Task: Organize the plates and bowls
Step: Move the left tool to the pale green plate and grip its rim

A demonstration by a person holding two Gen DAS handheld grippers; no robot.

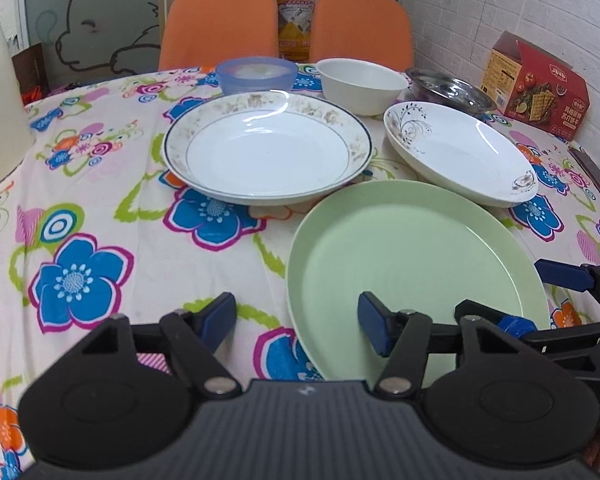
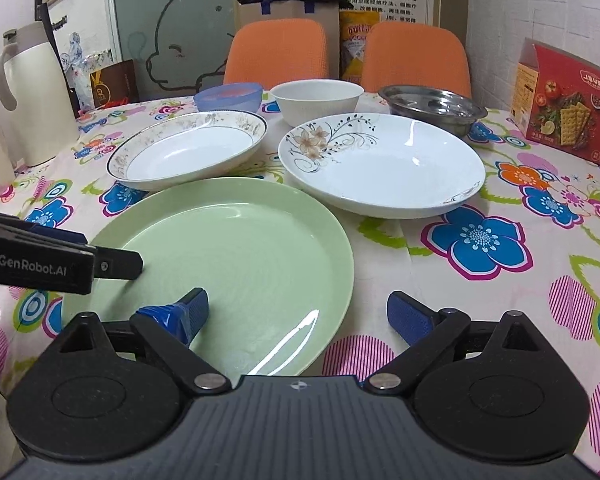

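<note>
Ahead of both spread, empty grippers, left gripper [image 1: 298, 322] and right gripper [image 2: 296, 314], nothing looks stacked. Green plate [image 2: 228, 264] lies nearest; other plates and bowls sit separately beyond

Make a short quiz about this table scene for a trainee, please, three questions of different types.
1. True or false: the green plate is stacked on the gold-rimmed plate.
2. Which bowl stands between the blue plastic bowl and the steel bowl? A) white bowl B) red bowl
3. Fill in: both the left gripper and the right gripper have their jaws ____.

Key: 1 false; 2 A; 3 open.
</note>
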